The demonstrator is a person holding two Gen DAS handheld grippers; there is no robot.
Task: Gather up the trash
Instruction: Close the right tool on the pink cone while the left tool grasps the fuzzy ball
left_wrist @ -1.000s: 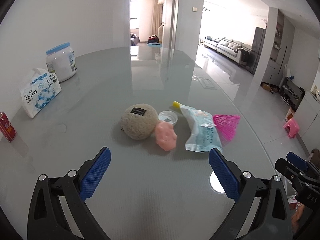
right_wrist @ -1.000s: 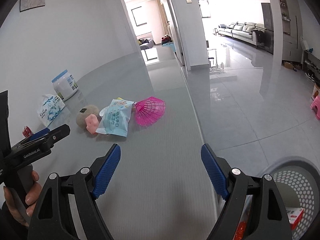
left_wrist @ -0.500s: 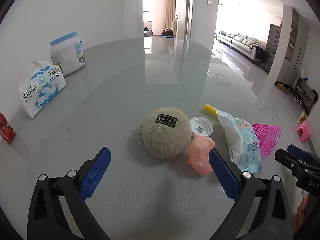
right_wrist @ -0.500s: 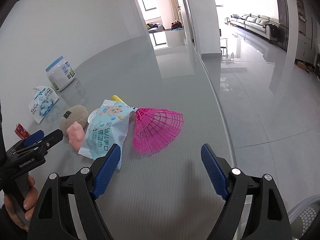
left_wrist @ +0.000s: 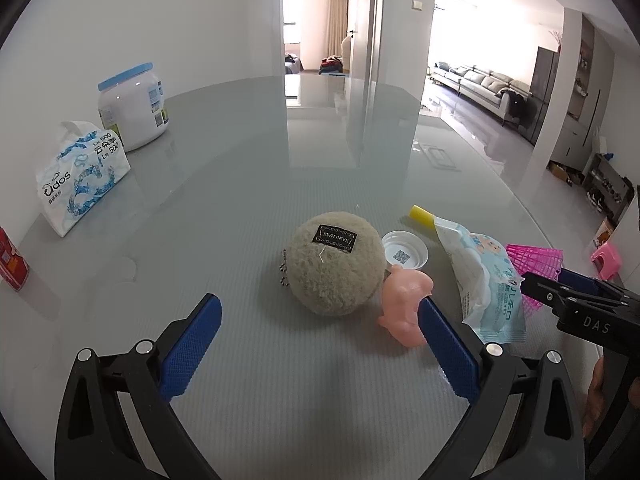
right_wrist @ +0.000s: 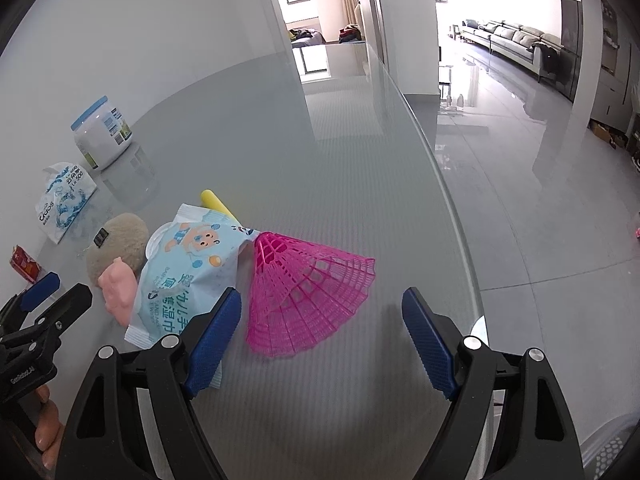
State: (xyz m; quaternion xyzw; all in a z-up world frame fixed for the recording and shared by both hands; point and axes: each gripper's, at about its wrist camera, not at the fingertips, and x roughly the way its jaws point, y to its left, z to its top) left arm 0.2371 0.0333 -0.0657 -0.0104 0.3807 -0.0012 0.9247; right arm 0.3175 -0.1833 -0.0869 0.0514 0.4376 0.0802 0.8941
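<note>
1. My left gripper has its jaws released wide, with nothing between them; it hangs over the grey glossy surface.
2. Just in front of the left jaws lies a round beige fluffy ball with a black label. A small pink rubber pig figure touches it on the right side.
3. A white plastic bottle cap lies behind the pig, beside the ball.
4. My right gripper is also released, holding nothing. The pink plastic mesh cone lies on the surface just ahead of its jaws, between their lines but not touched.
5. A light blue wet-wipe packet with a cartoon bear lies left of the cone, partly on a yellow stick; my left blue pad covers its near corner.
6. Far left stand a white jar with blue lid, a tissue pack and a red can.
</note>
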